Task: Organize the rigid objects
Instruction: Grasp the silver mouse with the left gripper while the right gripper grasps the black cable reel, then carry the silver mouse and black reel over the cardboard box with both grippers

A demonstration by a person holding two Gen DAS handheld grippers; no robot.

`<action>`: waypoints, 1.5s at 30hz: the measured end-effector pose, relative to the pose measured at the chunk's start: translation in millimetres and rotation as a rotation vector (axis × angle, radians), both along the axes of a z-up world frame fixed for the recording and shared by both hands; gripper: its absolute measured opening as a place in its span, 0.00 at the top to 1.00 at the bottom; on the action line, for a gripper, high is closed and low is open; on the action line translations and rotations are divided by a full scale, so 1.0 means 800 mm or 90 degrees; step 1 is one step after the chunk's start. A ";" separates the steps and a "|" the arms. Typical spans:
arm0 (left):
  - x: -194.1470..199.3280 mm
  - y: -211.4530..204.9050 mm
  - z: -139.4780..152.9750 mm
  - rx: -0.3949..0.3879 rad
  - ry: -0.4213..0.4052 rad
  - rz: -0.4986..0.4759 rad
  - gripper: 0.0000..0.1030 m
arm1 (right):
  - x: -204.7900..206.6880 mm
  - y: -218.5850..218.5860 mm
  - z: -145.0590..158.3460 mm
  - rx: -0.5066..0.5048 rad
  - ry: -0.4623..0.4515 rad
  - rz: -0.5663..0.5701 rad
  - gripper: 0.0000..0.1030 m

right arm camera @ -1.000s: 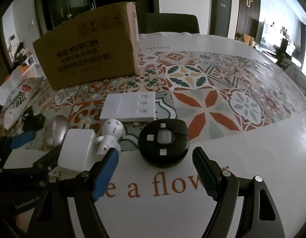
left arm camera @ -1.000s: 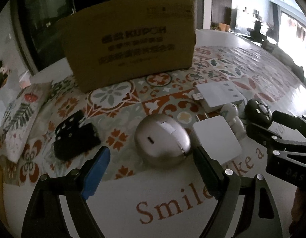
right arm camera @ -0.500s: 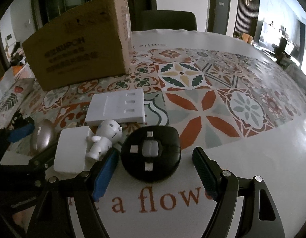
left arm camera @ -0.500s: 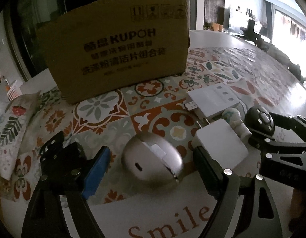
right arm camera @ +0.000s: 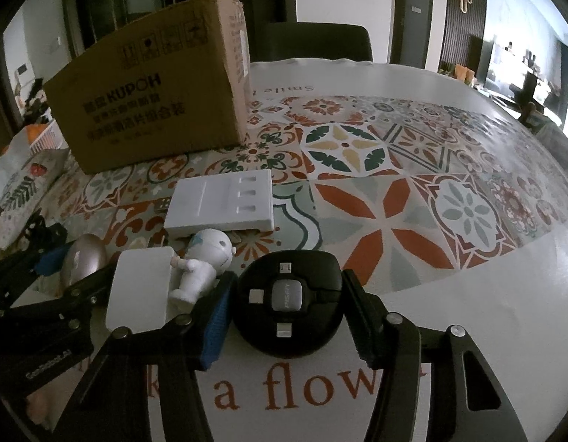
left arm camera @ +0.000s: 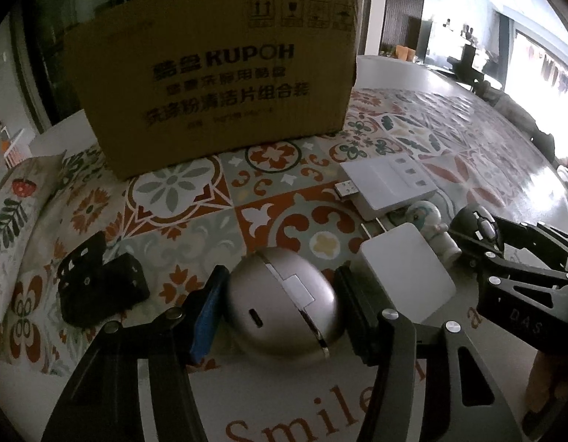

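Patterned tablecloth (right arm camera: 376, 191) is covering the whole table, and a big cardboard box (left arm camera: 214, 84) is standing well ahead of both tongs, probably where things are headed. Ahead of the right tongs a flat white socket plate (right arm camera: 221, 202) is lying; between the two tongs a white charger block (left arm camera: 405, 272) and a little white robot figurine (right arm camera: 203, 261) are crowding together. Left of the left tongs a black bracket (left arm camera: 100, 283) is sitting apart. The left gripper (left arm camera: 280, 305) is narrowing around the silver egg-shaped case (left arm camera: 284, 302), its pads touching or nearly touching each flank. The right gripper (right arm camera: 287, 305) is likewise closing around the black round cable hub (right arm camera: 289, 302). Both objects look smooth and rounded, so a squeeze off their widest line could be squirting them forward. The left tong's right finger is sitting just beside the charger and could be nudging it into the figurine.
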State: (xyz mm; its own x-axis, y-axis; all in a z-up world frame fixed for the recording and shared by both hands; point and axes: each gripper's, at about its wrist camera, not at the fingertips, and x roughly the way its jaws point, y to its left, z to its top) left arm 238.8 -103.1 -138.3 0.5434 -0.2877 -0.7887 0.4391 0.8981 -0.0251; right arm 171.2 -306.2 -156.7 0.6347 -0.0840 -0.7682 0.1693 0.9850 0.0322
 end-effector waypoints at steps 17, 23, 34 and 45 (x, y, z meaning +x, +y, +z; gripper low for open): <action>-0.023 0.013 0.054 -0.022 -0.049 0.029 0.44 | -0.025 0.016 0.045 0.005 -0.047 0.025 0.45; -0.028 0.020 0.081 -0.032 -0.072 0.043 0.44 | -0.030 0.024 0.070 0.005 -0.079 0.039 0.45; -0.031 0.038 0.118 -0.046 -0.104 0.070 0.44 | -0.030 0.040 0.106 0.004 -0.133 0.065 0.45; -0.017 0.050 0.156 -0.055 -0.142 0.088 0.44 | -0.015 0.053 0.142 0.005 -0.185 0.086 0.45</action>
State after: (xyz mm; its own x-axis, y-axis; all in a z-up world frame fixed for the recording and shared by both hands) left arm 225.2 -63.2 -13.2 0.7397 -0.2593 -0.6209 0.3152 0.9488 -0.0207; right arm 159.0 -263.8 -43.4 0.8324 0.0217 -0.5538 0.0191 0.9975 0.0678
